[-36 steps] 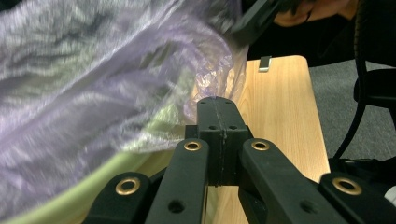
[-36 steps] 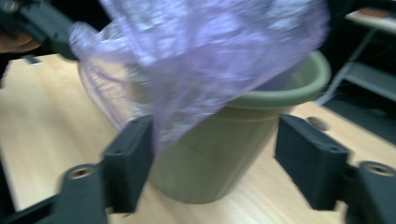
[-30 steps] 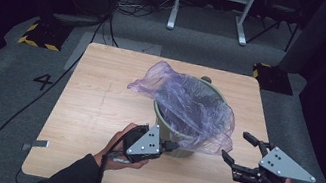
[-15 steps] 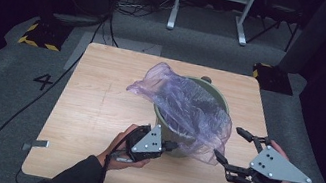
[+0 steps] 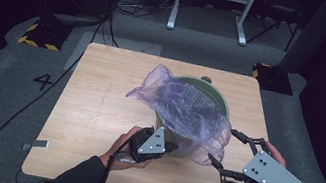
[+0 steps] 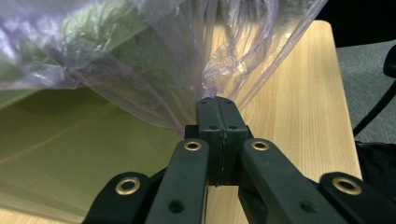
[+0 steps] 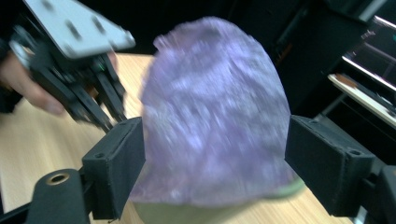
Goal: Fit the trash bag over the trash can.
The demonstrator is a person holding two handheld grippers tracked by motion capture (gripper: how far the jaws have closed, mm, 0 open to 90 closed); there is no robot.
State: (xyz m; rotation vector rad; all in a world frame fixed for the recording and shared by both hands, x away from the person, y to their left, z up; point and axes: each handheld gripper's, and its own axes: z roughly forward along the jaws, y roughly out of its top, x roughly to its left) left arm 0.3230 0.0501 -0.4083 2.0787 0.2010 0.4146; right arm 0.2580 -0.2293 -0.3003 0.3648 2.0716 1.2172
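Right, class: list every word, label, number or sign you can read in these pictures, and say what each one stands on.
"4" – marked in dark strokes on the grey floor, left of the wooden table in the high view.
Yellow-and-black hazard stripes, a sign without words, edge the dark block on the floor beyond that number.
Nothing readable shows on the purple bag, the green bin or either claw.

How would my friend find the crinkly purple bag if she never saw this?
Look at the wooden table. A green bin stands on it, and the purple bag lies draped over that bin. It is the one see-through, wrinkly thing, pinched by the left tongs.
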